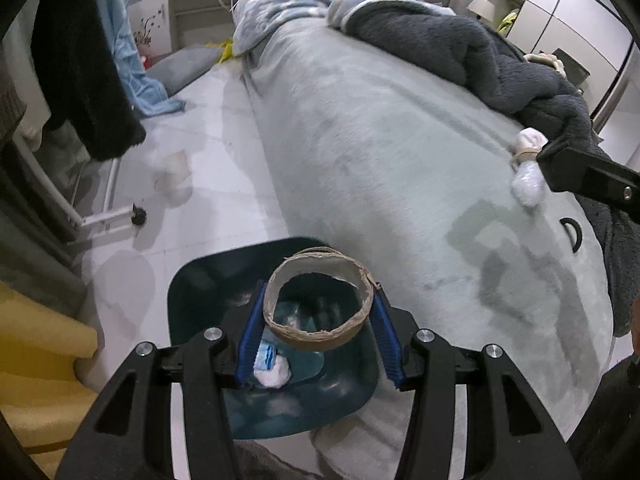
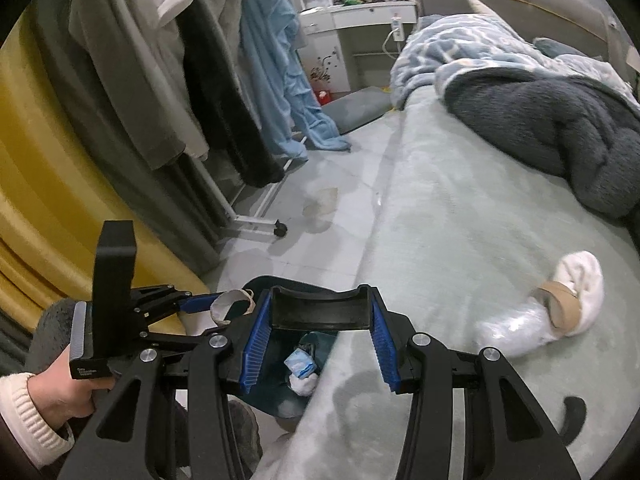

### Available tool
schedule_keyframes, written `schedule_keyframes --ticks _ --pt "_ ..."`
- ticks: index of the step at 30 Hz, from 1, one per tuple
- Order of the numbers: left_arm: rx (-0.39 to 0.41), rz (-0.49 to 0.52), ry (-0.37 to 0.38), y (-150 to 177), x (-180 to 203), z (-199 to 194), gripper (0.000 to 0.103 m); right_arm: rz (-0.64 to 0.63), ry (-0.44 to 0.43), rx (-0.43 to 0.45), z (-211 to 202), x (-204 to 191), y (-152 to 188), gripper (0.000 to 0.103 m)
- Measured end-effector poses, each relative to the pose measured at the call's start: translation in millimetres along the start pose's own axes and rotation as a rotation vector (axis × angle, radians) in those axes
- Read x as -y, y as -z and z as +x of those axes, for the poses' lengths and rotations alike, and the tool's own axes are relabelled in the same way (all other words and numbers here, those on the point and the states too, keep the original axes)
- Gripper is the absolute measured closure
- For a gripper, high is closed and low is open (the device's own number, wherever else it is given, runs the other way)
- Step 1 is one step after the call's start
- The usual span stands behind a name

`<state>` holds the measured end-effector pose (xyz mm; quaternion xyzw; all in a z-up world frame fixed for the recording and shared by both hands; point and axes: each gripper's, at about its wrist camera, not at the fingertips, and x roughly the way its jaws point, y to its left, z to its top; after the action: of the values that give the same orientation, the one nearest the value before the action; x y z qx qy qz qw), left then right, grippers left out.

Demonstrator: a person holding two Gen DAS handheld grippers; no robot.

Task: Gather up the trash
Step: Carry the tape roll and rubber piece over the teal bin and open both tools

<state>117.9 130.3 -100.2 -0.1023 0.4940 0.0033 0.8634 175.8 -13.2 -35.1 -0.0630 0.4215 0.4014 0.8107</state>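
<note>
While we hold the cardboard ring (image 1: 318, 300) across its rim in the left hand-held gripper (image 1: 318, 344) over the near bin (image 1: 192, 300), it feels light and crushable. Our right hand-held gripper (image 2: 320, 346) clamps a black curved piece (image 2: 319, 308); the soft wrapped bundle (image 2: 548, 312) lies right on the bed (image 2: 440, 220).

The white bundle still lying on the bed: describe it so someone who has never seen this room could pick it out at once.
Start at the pale grey-green bed, with a dark fluffy blanket heaped along its far side. On the bare stretch nearer the camera lies the white bundle, alone. Unlike the bedding, it is small and cinched round the middle by a tan band, one end soft and white, the other wrapped in shiny clear plastic.
</note>
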Motion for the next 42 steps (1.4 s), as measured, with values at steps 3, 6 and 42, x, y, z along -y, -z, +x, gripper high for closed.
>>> schedule_keyframes --ticks 3,6,42 --pt "-0.02 -0.007 -0.004 4.2 -7.8 2.3 0.05 -0.025 -0.015 -0.016 11.1 -13.4 -4.0 0.055" --pt "-0.04 -0.016 -0.001 7.5 -16.1 4.7 0.05 -0.055 -0.032 -0.035 23.2 -28.3 -4.5 0.055" --pt "0.067 -0.102 0.035 9.6 -83.7 -27.7 0.022 -0.151 -0.027 -0.326 152.8 -67.3 29.3 0.055"
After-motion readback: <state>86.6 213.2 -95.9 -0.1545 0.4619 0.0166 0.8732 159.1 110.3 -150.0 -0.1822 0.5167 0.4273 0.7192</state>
